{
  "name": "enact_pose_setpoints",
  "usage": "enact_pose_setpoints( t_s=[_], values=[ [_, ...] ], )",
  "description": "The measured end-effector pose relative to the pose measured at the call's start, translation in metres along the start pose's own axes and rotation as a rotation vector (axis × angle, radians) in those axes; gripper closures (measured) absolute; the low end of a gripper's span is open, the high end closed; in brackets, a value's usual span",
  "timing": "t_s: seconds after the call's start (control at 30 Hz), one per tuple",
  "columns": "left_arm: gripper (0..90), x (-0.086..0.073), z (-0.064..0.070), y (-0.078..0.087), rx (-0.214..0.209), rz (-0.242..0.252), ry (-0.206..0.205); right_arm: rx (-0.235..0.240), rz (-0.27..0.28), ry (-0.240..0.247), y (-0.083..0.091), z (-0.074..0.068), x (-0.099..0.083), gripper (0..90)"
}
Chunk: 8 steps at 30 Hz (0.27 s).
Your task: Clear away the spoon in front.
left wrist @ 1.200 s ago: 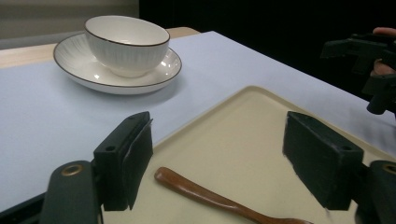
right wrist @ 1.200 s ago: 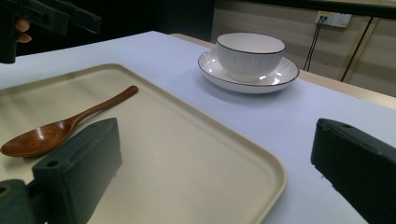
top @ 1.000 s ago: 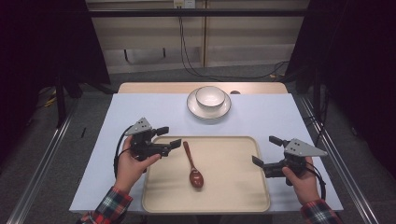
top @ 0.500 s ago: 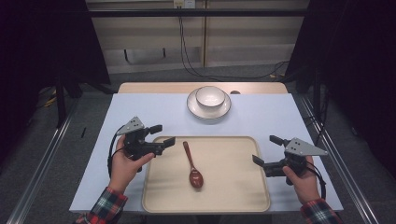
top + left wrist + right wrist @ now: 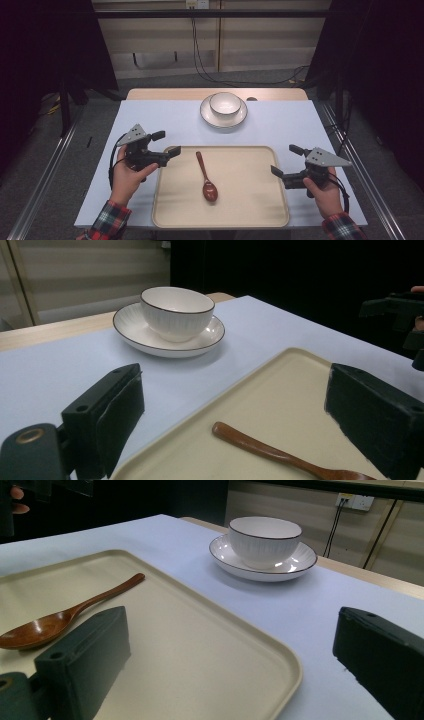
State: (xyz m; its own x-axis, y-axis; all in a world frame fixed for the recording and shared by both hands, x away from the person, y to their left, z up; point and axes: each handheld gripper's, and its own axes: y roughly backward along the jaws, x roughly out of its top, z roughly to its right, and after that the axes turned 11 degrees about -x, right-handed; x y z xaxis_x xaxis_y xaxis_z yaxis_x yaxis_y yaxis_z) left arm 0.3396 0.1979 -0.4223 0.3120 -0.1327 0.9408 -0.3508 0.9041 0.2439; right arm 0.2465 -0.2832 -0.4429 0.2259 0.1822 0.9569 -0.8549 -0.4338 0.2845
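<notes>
Our left gripper hovers at the near-left corner of the tray, jaws spread and holding nothing; our right gripper waits just off the tray's right edge, likewise released and empty. In the left gripper view the spoon's bowl is cut off at the bottom edge, and the right gripper's far shape is dark and hard to read. The wooden spoon lies flat on the tray between our two grippers, nearer the left, handle pointing away from us. It is glossy brown; the tray is smooth, cream, with rounded corners. Beyond, a ribbed white bowl sits on a saucer on the pale-covered bench.
</notes>
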Motion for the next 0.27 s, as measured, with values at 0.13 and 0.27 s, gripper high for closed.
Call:
enact_pose_setpoints(
  t_s=[0.13,0.27],
  values=[
    [7.3,-0.0011,-0.0015,0.0014,0.001,-0.008,-0.009,0.000,0.000,0.001,0.0001,0.0006,0.0000,1.3],
    [5.0,-0.0021,-0.0026,0.0026,-0.014,0.005,-0.004,0.000,-0.007,0.002,0.0003,0.0009,-0.0002,1.3]
  ],
)
